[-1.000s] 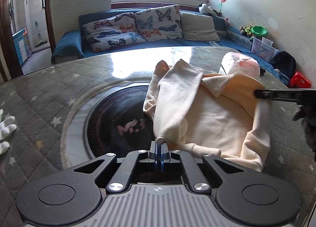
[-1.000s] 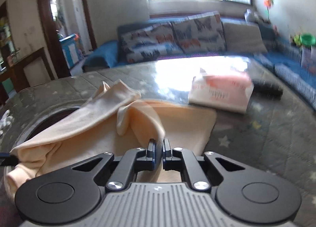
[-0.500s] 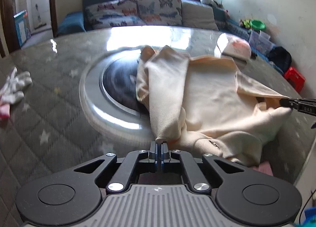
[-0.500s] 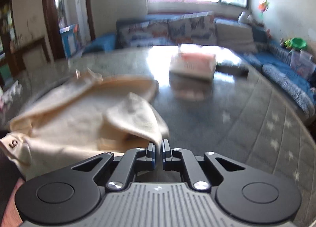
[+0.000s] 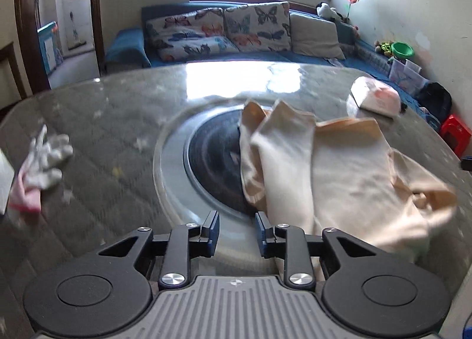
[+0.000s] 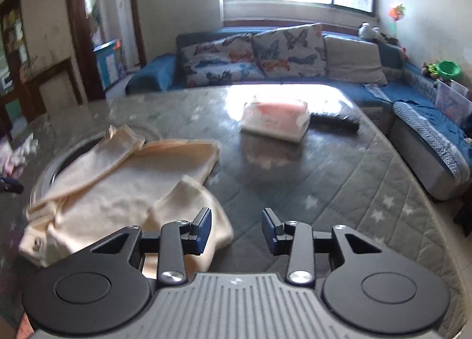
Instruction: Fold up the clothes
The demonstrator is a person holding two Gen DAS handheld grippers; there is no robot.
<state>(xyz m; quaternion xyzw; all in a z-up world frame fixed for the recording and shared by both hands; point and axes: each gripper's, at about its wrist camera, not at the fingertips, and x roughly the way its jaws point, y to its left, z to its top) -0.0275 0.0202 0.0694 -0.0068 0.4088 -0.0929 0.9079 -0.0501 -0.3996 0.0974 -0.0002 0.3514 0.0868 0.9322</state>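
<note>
Cream garment (image 5: 348,179) lies crumpled on the table (image 5: 112,121), partly over the dark round inset (image 5: 212,162) at the table's centre. One sleeve (image 5: 283,156) is folded lengthwise along its left side, running from just ahead of the left gripper's right finger out toward the far edge. Left gripper (image 5: 234,228): fingers spread, nothing between them, garment just beside and right of them. Right gripper (image 6: 237,228): fingers spread too, empty; the garment (image 6: 124,191) sits left of them, its near fold touching or just under the left finger (image 6: 203,227) — can't tell which. Bare quilted star-pattern cover shows between and right of the right fingers. Ahead of the right fingers, well apart: pink-and-white tissue pack (image 6: 274,121) with a dark object (image 6: 336,121) just beside it. Far left of the left fingers: white and pink gloves (image 5: 38,168). Beyond the table: blue sofa (image 6: 295,85) with butterfly cushions. Both views motion-blurred.
</note>
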